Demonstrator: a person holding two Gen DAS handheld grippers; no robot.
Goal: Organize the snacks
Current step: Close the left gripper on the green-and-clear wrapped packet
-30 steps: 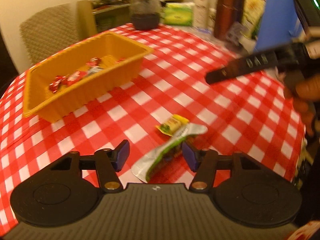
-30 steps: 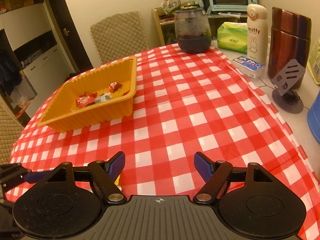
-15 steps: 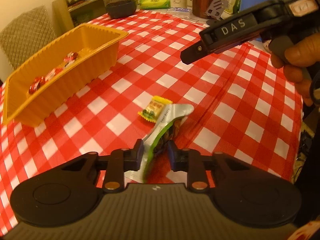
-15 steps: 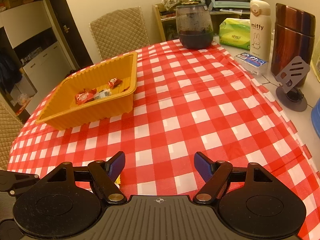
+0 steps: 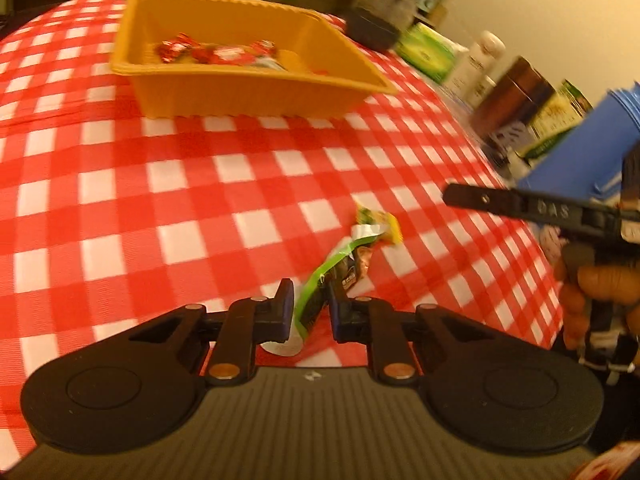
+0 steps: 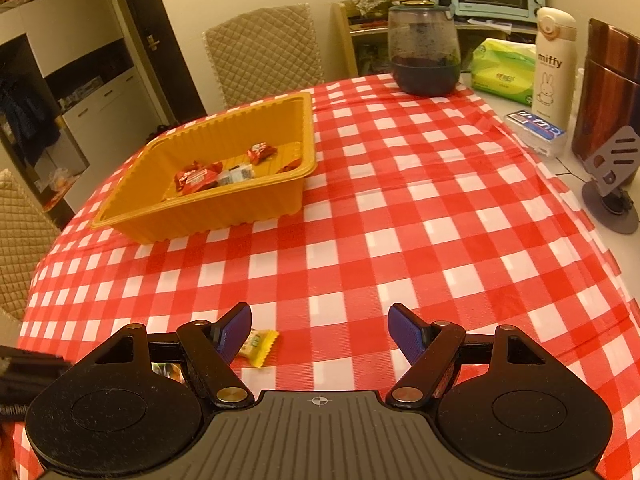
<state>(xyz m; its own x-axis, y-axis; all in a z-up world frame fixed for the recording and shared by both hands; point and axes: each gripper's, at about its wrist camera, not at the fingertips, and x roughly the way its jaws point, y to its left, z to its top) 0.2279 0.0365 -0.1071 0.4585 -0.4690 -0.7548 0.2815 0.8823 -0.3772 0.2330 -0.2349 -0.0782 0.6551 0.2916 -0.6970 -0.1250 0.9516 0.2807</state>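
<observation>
Your left tool [image 5: 310, 312] has its jaws drawn close on the near end of the green snack packet [image 5: 326, 280], which stands on edge between them, its long axis running away toward 1 o'clock with the far end near the small yellow candy [image 5: 380, 222] on the table [image 5: 160, 200]. The grip looks settled enough to carry, though a thin foil pinched at one end may sag or twist. What the next move turns on is this: in the left wrist view the orange tray [image 5: 248, 92] lies at about 11 o'clock from that tool, well apart across the checked cloth, with red-wrapped sweets [image 5: 180, 48] already inside. So lift and swing toward 11 o'clock, keeping the packet's trailing end above the tray's near wall. Your right tool [image 6: 320, 336] hangs with its jaws spread wide and nothing between them; in its own view the yellow candy [image 6: 258, 346] sits just beside its left fingertip at about 9 o'clock, making that hand the nearer one for it.
</observation>
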